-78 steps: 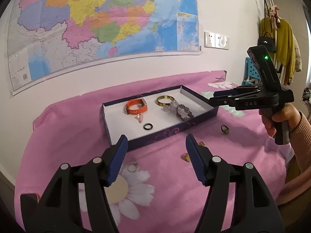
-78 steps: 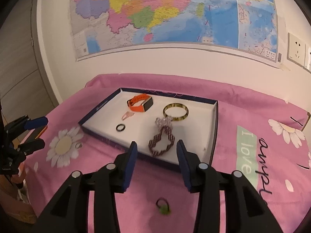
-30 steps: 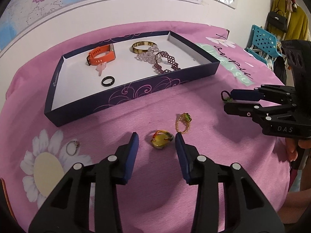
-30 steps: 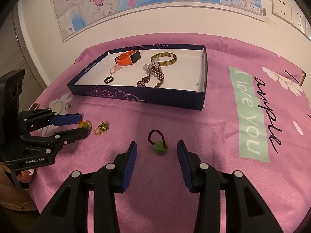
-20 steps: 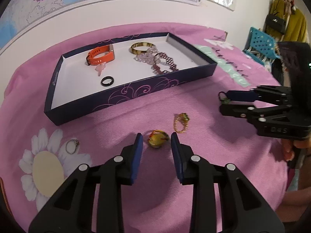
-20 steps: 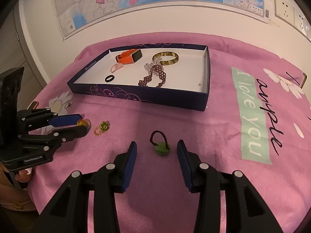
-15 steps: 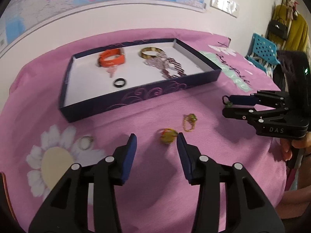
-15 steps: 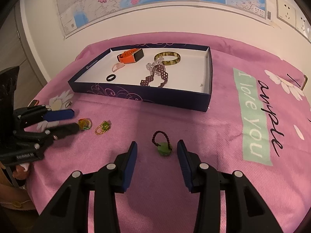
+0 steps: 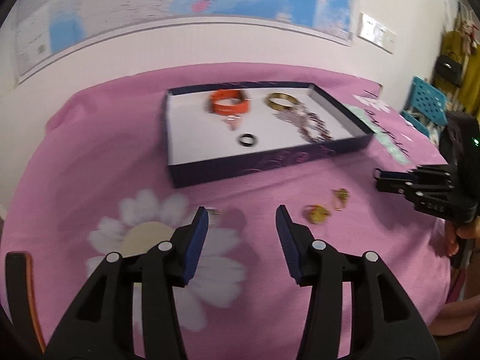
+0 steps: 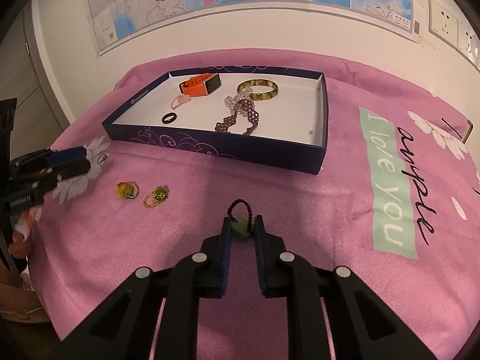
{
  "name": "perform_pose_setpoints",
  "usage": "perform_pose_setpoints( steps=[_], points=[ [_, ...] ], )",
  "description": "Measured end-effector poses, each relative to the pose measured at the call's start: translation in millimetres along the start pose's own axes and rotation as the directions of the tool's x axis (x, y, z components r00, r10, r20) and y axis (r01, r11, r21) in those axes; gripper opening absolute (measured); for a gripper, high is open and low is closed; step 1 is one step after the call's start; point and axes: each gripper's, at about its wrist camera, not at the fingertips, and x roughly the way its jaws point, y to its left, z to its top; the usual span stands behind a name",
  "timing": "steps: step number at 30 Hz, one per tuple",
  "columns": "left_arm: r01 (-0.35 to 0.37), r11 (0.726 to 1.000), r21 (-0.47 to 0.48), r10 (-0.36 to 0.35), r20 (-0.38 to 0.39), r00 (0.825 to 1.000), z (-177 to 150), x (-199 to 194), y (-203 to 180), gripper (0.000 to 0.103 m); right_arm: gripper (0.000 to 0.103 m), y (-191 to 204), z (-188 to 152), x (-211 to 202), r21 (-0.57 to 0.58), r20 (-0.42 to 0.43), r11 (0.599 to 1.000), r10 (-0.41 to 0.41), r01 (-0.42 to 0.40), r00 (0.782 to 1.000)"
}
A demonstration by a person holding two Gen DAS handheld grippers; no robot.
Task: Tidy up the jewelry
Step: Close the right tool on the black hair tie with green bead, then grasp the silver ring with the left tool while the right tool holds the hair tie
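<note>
Our right gripper (image 10: 242, 230) has just squeezed in. A sec ago its jaws stood wide on both sides of the green bead ring (image 10: 241, 227); now the pads press the green bit from both sides, w/ the dark bead loop poking out the far end. The ring is still down on the pink cloth (image 10: 330, 210), near us, not lifted yet. So we think the grab is made & next we carry it to the blue box (image 10: 228, 150), far side, where the orange watch (image 10: 200, 85), gold bangle (image 10: 258, 90) & black ring (image 10: 169, 118) already sit.

Our left gripper (image 9: 242, 225) has slid left, away from the yellow ring (image 9: 316, 213). Its jaws have been opening a bit more & hold nothing. The small silver ring (image 9: 213, 211) on the daisy print now sits just by its left pad, so we guess that's the next pick. The gold-green ring (image 10: 156, 195) still waits on the cloth too.
</note>
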Motion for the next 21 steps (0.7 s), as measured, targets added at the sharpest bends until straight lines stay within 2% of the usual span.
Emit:
perform_pose_setpoints(
  steps=[5,8,11,16,18,20,21],
  points=[
    [-0.042,0.999,-0.011,0.042,-0.03,0.999,0.7,8.6,12.1,0.046,0.014,1.6,0.6,-1.2,-0.001,0.007,1.0,0.005,-0.005,1.0],
    [-0.063,0.998,-0.01,0.062,-0.075,0.995,1.4,20.4,14.2,0.042,0.014,3.1,1.9,-1.9,-0.006,0.011,1.0,0.008,-0.008,1.0],
    [-0.063,0.998,-0.006,0.062,-0.105,0.993,2.1,30.2,15.0,0.039,0.014,4.3,3.5,-2.9,-0.008,0.018,1.0,0.014,-0.014,1.0],
    [-0.059,0.998,0.003,0.059,-0.113,0.992,3.7,35.4,15.2,0.038,0.013,8.6,4.7,-3.6,-0.019,0.021,0.999,0.028,-0.028,0.999],
    [-0.064,0.998,0.011,0.065,-0.112,0.992,3.8,35.8,13.0,0.032,0.013,11.5,5.3,-4.7,-0.026,0.025,0.999,0.034,-0.034,0.999],
    [-0.055,0.998,0.02,0.056,-0.112,0.992,3.9,35.1,9.4,0.019,0.014,13.9,5.7,-5.4,-0.032,0.026,0.999,0.041,-0.04,0.999],
    [-0.052,0.998,0.019,0.054,-0.111,0.992,3.5,34.6,8.4,0.019,0.014,15.5,5.7,-6.0,-0.036,0.029,0.998,0.044,-0.043,0.999]
  ],
)
